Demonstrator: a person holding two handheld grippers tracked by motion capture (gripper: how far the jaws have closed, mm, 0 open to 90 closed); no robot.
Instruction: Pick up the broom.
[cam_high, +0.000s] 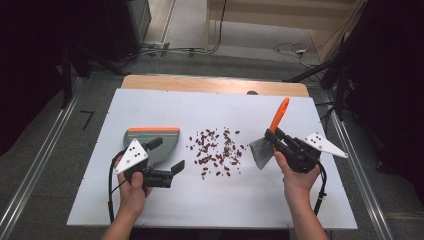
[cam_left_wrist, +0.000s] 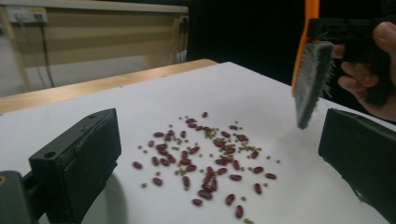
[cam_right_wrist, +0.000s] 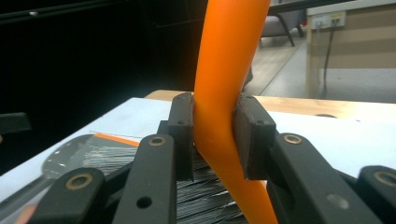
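A person at a white table (cam_high: 150, 210) prepares to sweep up spilled beans (cam_high: 216, 152), which lie scattered near the table's middle, a little toward the far edge. The right gripper (cam_high: 272, 136), on the side of the table's right edge, has its jaws closed firmly on the orange handle of a small brush (cam_high: 267, 142), whose grey bristles hang just off the right side of the spill and, in the left gripper view, appear lifted clear of the surface. The left gripper (cam_high: 167, 155) hovers toward the left edge with its jaws spread wide and nothing between them, directly over a grey dustpan (cam_high: 150, 139) with an orange strip along its far side. The brush seems ready, the pan not yet held. The next move likely calls for the left jaws to drop and close on the dustpan, then bring its lip against the beans so the brush can push them in.
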